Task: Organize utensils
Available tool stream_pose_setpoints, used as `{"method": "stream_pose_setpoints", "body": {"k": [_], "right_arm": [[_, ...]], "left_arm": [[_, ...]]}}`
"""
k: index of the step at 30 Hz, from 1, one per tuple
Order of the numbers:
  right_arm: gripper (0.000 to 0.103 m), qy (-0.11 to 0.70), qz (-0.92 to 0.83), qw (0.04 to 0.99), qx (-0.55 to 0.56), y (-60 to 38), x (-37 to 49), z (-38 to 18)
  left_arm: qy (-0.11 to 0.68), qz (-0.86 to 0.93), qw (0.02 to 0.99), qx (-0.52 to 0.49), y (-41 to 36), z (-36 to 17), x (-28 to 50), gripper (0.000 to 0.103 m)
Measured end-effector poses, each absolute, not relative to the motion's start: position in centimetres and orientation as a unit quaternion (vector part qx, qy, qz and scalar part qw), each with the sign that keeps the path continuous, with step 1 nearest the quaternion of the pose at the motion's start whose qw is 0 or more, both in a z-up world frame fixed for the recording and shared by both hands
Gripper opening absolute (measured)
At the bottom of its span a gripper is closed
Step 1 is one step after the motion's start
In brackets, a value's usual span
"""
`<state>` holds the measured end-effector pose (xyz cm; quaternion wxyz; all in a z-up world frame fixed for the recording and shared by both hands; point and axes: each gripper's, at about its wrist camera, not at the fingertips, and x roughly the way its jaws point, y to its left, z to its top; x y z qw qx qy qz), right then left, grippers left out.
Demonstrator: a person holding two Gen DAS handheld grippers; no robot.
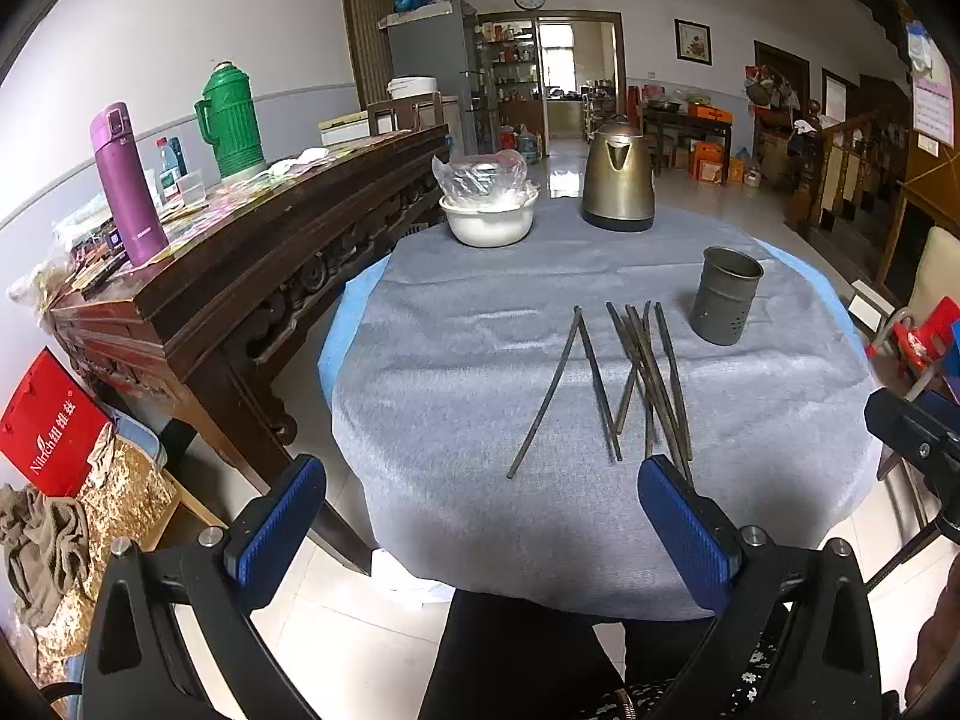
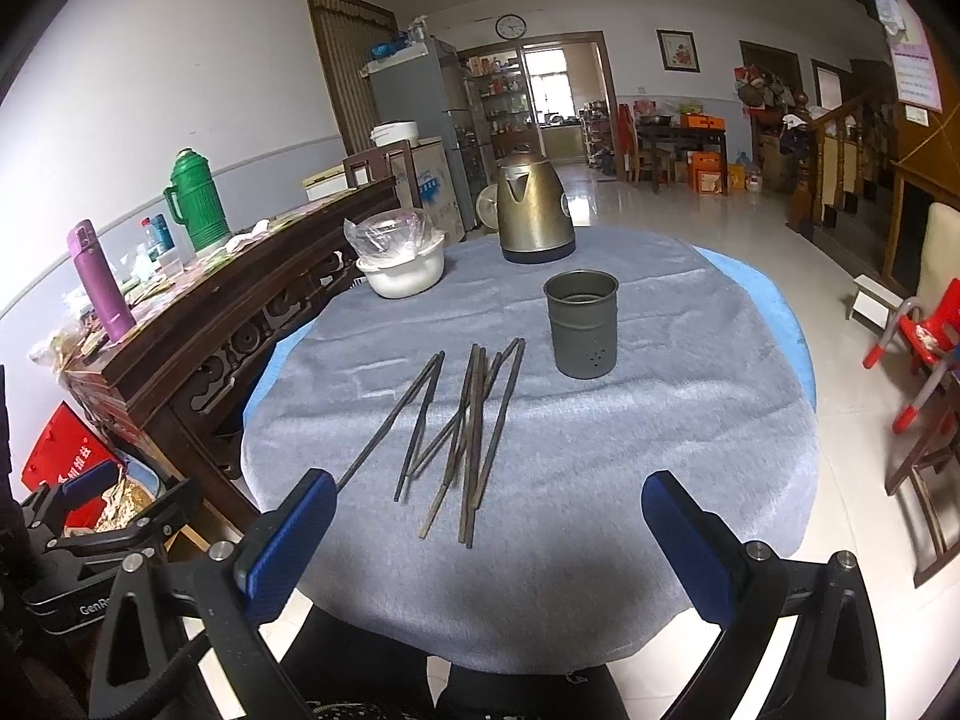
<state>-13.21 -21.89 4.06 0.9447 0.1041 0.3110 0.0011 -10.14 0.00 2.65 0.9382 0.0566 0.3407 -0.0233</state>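
Now both are hovering wide open and empty: the chopsticks (image 2: 462, 432) are lying at twelve o'clock of the right gripper (image 2: 489, 540), long axes pointing away, holder (image 2: 581, 324) at one; the left gripper (image 1: 480, 516) is sitting slightly farther off.

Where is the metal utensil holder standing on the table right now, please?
The metal utensil holder stands upright on the grey tablecloth, just right of and beyond the chopsticks, with the kettle behind it; the left wrist view shows it right of centre.
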Motion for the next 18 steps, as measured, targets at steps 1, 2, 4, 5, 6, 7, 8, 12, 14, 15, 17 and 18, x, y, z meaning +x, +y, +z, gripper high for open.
{"method": "stream_pose_setpoints", "body": {"k": [1, 2, 4, 5, 6, 7, 8, 12, 14, 15, 17, 18], "right_arm": [[0.103, 0.311, 0.001, 0.945, 0.102, -21.8, -13.2, 4.1], [0.103, 0.31, 0.001, 0.945, 0.1, -21.6, -13.2, 4.1], [0.103, 0.309, 0.002, 0.946, 0.099, -21.5, -13.1, 4.2], [0.103, 0.308, 0.002, 0.946, 0.099, -21.5, -13.1, 4.2], [0.103, 0.308, 0.002, 0.946, 0.1, -21.4, -13.0, 4.3], [0.103, 0.308, 0.002, 0.946, 0.101, -21.5, -12.8, 4.3], [0.103, 0.308, 0.002, 0.946, 0.101, -21.5, -12.6, 4.3], [0.103, 0.312, 0.01, 0.944, 0.105, -21.4, -11.1, 4.4], [0.101, 0.316, 0.011, 0.943, 0.107, -21.4, -9.9, 4.3], [0.098, 0.32, 0.013, 0.941, 0.11, -21.5, -8.9, 4.2], [0.093, 0.328, 0.02, 0.937, 0.115, -21.5, -7.5, 3.9], [0.089, 0.335, 0.024, 0.935, 0.117, -21.6, -6.4, 3.8]], "left_arm": [[0.34, -0.023, 0.938, 0.056, 0.1, 2.7, -10.1, 0.103], [0.34, -0.023, 0.938, 0.056, 0.1, 2.6, -10.1, 0.103], [0.34, -0.023, 0.939, 0.055, 0.2, 2.6, -10.1, 0.103], [0.34, -0.022, 0.939, 0.055, 0.2, 2.6, -10.1, 0.103], [0.34, -0.022, 0.939, 0.055, 0.3, 2.6, -10.0, 0.103], [0.34, -0.022, 0.938, 0.055, 0.3, 2.6, -10.0, 0.103], [0.341, -0.022, 0.938, 0.055, 0.3, 2.6, -9.9, 0.103], [0.347, -0.023, 0.936, 0.05, 0.9, 2.4, -8.8, 0.103], [0.356, -0.027, 0.933, 0.041, 1.4, 2.2, -7.7, 0.103], [0.359, -0.028, 0.932, 0.038, 1.6, 2.1, -7.2, 0.103], [0.366, -0.03, 0.93, 0.031, 2.1, 1.9, -5.8, 0.103], [0.37, -0.033, 0.928, 0.028, 2.3, 1.7, -5.1, 0.103]]}}
